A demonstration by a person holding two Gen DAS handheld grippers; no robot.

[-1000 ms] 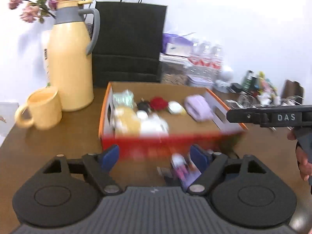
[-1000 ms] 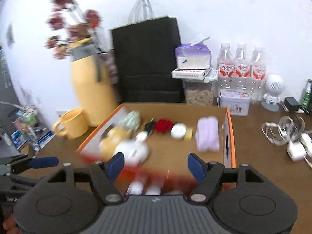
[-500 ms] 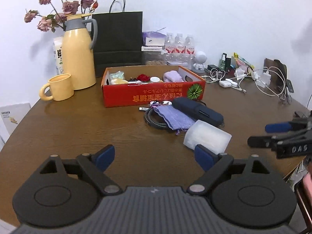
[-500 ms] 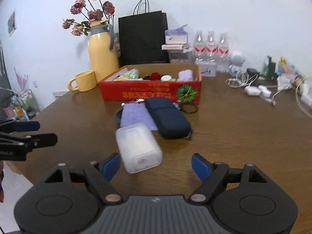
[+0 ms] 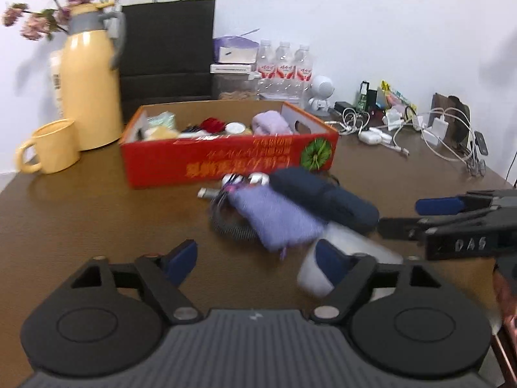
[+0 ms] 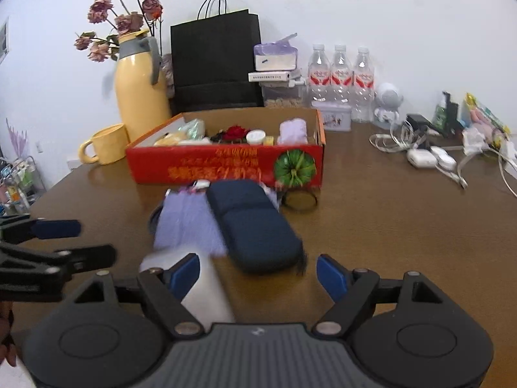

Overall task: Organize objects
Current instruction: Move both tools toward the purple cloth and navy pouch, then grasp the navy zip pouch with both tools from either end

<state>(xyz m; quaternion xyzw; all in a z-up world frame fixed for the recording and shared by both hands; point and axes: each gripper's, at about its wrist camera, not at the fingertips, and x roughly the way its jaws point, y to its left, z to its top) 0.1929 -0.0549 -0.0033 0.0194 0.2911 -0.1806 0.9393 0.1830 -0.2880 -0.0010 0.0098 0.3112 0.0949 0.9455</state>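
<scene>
Both grippers, left (image 5: 257,258) and right (image 6: 258,270), are held apart; the case (image 6: 255,223) at 12 o'clock could be shoved aside if approached carelessly.

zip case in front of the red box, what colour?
Dark navy blue, plain; the zip case shows best in the right wrist view.

Case (image 6: 255,226) before box (image 6: 226,163)

Printed cardboard box (image 6: 226,165), knitted pouch (image 6: 185,223), wood-look table (image 6: 387,226)
</scene>
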